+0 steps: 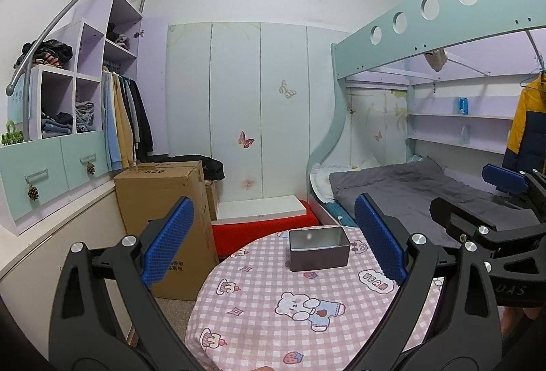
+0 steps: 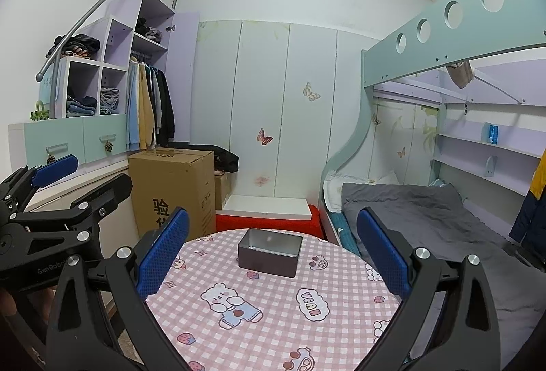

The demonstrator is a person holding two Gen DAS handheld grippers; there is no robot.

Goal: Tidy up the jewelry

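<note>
Nearest the cameras, both grippers hang above the near edge of the round counter point(image 2: 273, 319), each with its blue-padded fingers spread wide and holding nothing: the left gripper point(image 1: 273, 244) and the right gripper point(image 2: 273, 248) sit side by side, each visible at the edge of the other's view. Beyond them, toward the far side of the checked cloth, stands an open grey tin point(image 2: 270, 252), seemingly empty, its long axis running across the view. It lies ahead of both pairs of fingers, slightly right of centre for the left and about centred for the right, so the right looks marginally better placed. No jewelry is visible anywhere. Farther off stand a cardboard box point(image 2: 172, 190), wardrobe and bunk bed.
</note>
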